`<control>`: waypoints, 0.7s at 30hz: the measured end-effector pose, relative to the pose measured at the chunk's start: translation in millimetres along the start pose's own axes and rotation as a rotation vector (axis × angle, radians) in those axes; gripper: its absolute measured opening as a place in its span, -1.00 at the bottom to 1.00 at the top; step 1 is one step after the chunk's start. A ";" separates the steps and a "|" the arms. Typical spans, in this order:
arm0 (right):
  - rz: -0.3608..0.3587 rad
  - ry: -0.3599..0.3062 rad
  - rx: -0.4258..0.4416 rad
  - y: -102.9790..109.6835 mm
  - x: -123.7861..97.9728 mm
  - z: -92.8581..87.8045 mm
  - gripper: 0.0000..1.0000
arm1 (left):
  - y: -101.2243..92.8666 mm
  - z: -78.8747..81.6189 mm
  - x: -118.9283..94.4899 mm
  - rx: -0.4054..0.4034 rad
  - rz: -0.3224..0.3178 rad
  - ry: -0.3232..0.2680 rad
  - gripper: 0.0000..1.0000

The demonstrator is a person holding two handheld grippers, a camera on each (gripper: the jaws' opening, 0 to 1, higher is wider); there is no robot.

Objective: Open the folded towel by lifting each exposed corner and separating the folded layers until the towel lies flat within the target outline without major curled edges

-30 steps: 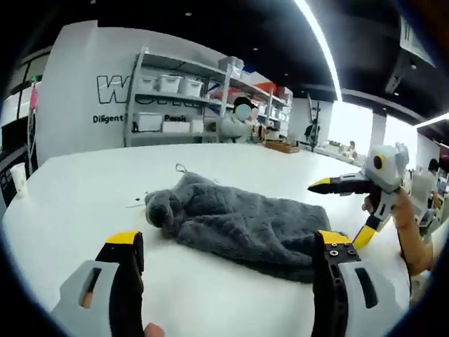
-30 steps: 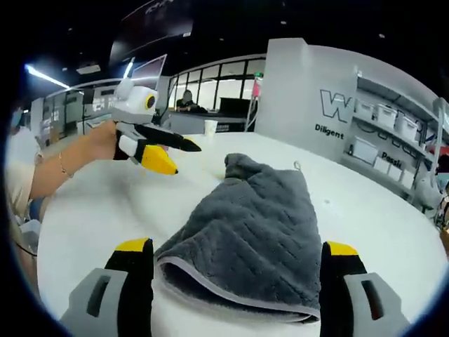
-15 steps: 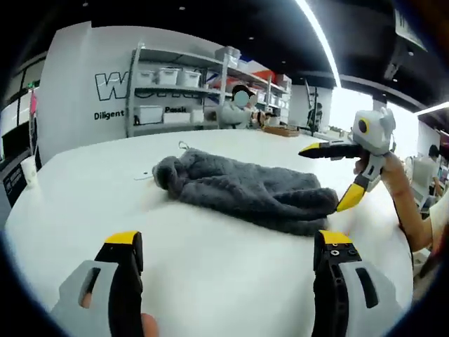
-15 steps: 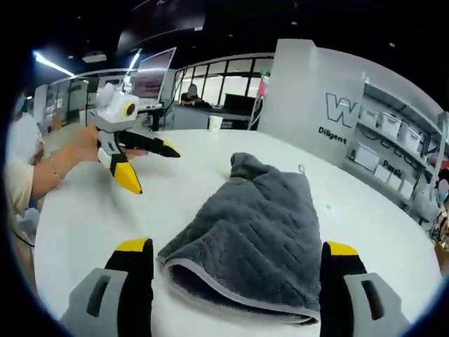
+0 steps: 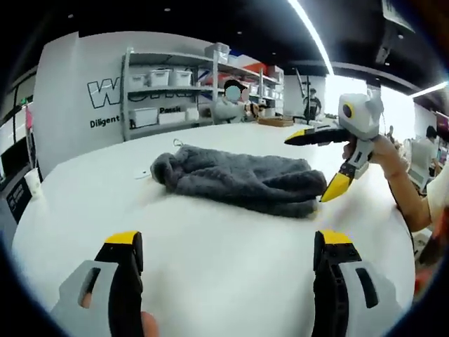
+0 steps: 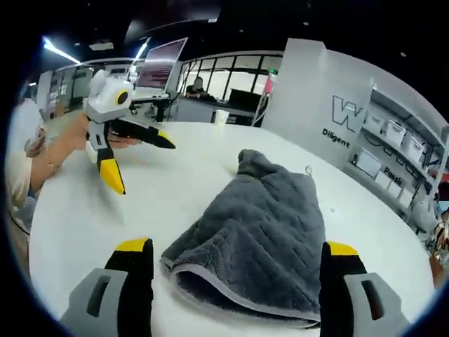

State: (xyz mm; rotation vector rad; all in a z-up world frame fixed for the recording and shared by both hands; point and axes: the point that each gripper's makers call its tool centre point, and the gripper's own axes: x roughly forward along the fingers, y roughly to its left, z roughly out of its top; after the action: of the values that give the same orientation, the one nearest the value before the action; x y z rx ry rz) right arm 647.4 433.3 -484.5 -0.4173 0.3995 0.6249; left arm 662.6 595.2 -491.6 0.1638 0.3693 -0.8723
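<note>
Both tools gape wide around a plush, ribbed grey towel (image 6: 261, 242).

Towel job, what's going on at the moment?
A person holds a gripper in each hand over a white table. The grey towel lies folded and bunched, with neither gripper touching it. The right gripper is open just in front of its near edge; the left gripper is open, farther back.
</note>
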 end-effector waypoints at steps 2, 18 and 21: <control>0.001 0.000 0.005 -1.0 1.6 0.1 0.99 | -1.2 1.4 -1.4 0.003 -0.004 -0.005 0.99; -0.015 0.037 -0.015 -1.2 10.0 -6.5 0.98 | 6.3 -0.4 -6.3 0.060 0.039 0.021 0.99; -0.008 0.061 -0.037 2.5 13.8 -10.3 0.93 | 5.2 -3.9 -4.5 0.065 0.031 0.038 0.99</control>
State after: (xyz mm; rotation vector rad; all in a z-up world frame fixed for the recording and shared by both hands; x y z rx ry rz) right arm 653.7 436.7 -500.3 -0.4735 0.4452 0.6135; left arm 663.1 602.8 -493.6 0.2463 0.3735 -0.8520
